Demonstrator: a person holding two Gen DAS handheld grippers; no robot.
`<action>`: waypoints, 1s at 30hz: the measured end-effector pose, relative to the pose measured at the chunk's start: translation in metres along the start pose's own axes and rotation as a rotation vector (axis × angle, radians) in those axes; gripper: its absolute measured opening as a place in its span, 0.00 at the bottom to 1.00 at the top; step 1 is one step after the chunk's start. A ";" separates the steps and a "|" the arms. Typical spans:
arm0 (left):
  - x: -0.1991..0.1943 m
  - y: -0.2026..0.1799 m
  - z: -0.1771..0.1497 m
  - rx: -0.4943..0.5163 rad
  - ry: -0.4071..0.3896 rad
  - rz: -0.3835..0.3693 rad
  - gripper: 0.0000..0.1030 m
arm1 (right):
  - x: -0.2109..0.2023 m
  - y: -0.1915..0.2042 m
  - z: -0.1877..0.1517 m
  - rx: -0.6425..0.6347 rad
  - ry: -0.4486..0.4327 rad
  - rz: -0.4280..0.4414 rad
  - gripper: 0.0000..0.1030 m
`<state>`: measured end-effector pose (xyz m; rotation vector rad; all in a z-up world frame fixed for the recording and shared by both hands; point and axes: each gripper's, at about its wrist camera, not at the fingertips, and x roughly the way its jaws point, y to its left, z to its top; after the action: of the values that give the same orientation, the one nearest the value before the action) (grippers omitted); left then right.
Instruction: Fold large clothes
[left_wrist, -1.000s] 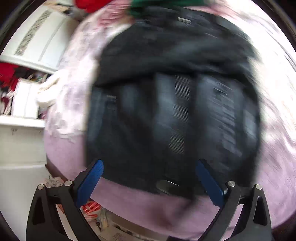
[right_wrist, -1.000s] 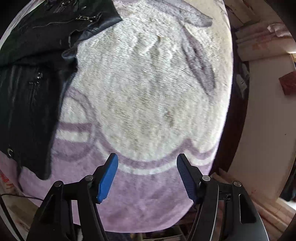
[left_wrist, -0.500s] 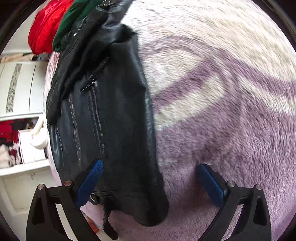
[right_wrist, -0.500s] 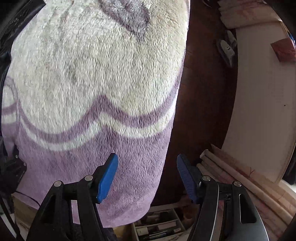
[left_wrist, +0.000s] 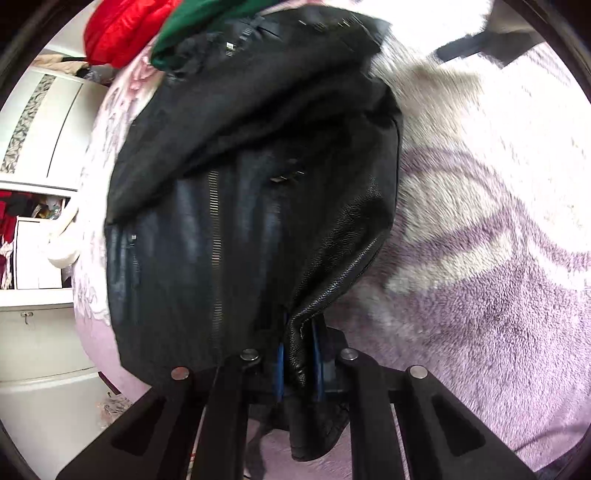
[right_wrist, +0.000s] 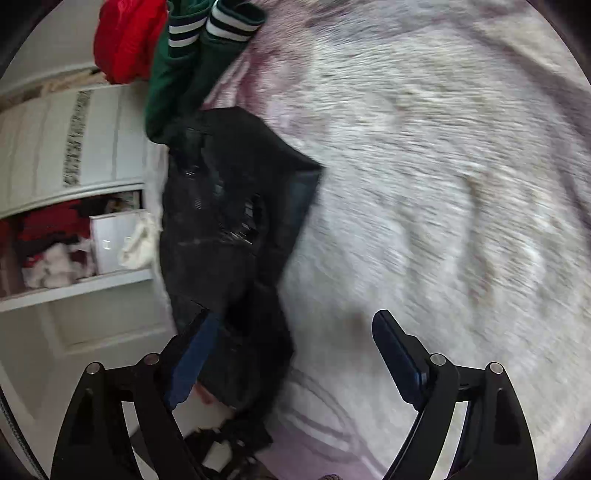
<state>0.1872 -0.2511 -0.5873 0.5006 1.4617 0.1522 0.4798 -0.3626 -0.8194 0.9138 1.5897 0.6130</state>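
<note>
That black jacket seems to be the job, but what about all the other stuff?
In the job:
black jacket
left tool, clamped on its edge
right tool, open

Lying about:
red garment
green garment
purple blanket
white cabinet

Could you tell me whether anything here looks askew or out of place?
The black jacket lies bunched and crooked at the blanket's edge, one flap pinched in the left tongs. A green garment overlaps its top. The right tongs are open.
</note>
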 end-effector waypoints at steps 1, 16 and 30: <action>-0.005 0.009 -0.001 -0.010 -0.008 0.004 0.09 | 0.014 -0.004 0.006 0.021 0.024 0.035 0.85; -0.020 0.161 -0.034 -0.350 -0.060 -0.281 0.10 | 0.077 0.167 -0.020 -0.066 0.032 -0.160 0.18; 0.201 0.378 -0.109 -0.809 0.153 -0.687 0.26 | 0.411 0.357 0.018 -0.201 0.195 -0.704 0.35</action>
<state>0.1811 0.1891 -0.6173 -0.6781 1.4994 0.2161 0.5580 0.1745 -0.7717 0.1123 1.8401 0.3500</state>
